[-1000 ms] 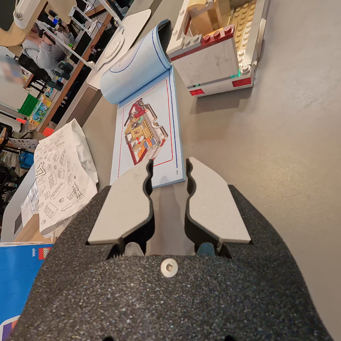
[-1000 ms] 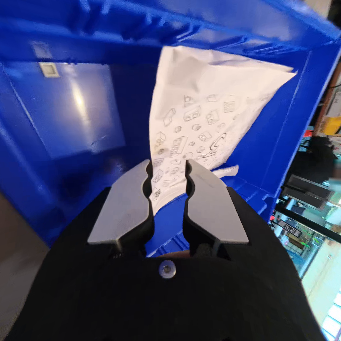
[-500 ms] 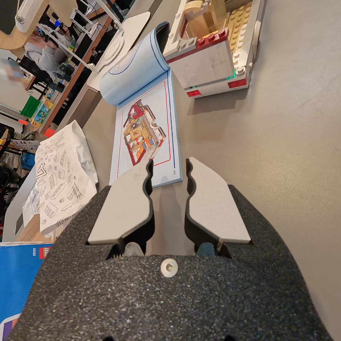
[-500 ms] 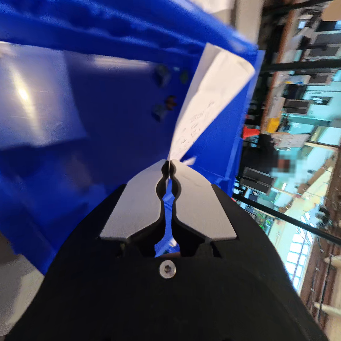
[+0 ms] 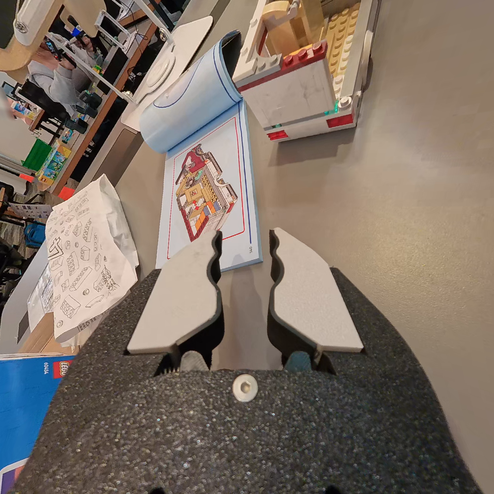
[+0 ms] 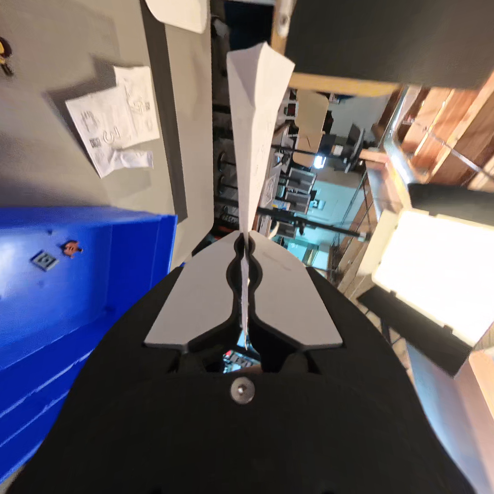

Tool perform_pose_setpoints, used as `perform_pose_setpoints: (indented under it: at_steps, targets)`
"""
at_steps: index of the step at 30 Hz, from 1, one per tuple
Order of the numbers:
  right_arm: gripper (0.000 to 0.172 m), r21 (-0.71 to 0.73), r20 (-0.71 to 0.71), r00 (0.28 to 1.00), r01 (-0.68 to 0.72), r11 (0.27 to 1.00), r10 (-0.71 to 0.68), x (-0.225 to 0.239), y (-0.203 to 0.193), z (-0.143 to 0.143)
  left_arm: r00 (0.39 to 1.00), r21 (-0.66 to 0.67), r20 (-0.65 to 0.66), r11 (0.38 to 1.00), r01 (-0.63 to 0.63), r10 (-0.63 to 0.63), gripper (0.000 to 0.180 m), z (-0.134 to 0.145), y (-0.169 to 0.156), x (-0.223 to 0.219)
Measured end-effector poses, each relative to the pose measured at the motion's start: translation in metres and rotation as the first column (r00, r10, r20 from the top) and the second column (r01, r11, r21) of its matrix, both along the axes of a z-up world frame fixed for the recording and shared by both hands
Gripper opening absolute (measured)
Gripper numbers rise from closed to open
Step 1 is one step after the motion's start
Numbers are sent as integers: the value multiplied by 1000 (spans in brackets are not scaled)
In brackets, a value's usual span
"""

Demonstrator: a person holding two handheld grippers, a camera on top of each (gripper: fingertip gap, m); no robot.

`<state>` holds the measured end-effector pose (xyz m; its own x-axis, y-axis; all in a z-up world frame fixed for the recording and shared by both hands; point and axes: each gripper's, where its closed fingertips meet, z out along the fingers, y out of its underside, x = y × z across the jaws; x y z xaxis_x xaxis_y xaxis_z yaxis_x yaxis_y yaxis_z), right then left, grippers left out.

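Left wrist view, left to right: a blue box (image 5: 24, 395) lies left of and behind the fingers; ahead of it, left of the fingers, a crumpled white paper bag printed with brick outlines (image 5: 80, 256) rests on the tabletop (image 5: 387, 213). The left gripper (image 5: 244, 235) hovers over the tabletop with its fingers (image 5: 187, 283) spread apart and nothing between them; just beyond the fingertips lies an open instruction booklet (image 5: 211, 197), its near corner showing in the gap and its far pages curled up. Ahead and to the right of the fingers stands a partly built brick model in white, red and tan (image 5: 302, 80), just beside the booklet's far edge. Right wrist view, left to right: a blue bin (image 6: 80, 280) stands to the left of the fingers, with a few small pieces lying in it; farther ahead on the left, a printed white paper bag (image 6: 112, 125) lies on a grey tabletop (image 6: 53, 173). The right gripper (image 6: 246, 238) has its fingers (image 6: 203, 288) clenched on a white paper bag (image 6: 254, 112), which is pinched edge-on between the pads and extends straight ahead from the fingertips, held in the air beyond the tabletop's edge. To the right of the fingers, the room is blurred.
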<state>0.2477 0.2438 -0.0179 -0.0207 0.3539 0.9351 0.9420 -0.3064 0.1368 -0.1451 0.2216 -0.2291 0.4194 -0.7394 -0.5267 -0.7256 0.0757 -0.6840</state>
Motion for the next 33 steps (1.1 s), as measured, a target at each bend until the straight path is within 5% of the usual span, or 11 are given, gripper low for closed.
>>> perform_pose_setpoints:
  at_steps: [7, 14, 22, 28, 33]
  targets:
    - [0, -150, 103, 995, -1, 989, 16, -9, 84, -82, 1000, 3, -2, 1000, 5, -5, 34, 0, -1, 0]
    - [0, -251, 31, 999, 32, 967, -25, 4, 101, -137, 1000, -2, 1, 1000, 7, -7, 34, 0, -1, 1]
    - [42, -231, -218, 968, 74, 970, -126, 16, 84, -108, 1000, -5, 9, 1000, 2, -2, 34, 0, 0, 0]
    - [44, -190, -427, 882, 128, 973, -199, 48, 21, -72, 999, 2, 38, 1000, -9, 9, 34, 5, 2, -1]
    - [38, -198, -664, 742, -51, 979, -96, -8, -57, -85, 991, 32, 134, 999, -11, 7, 34, 21, 5, 1]
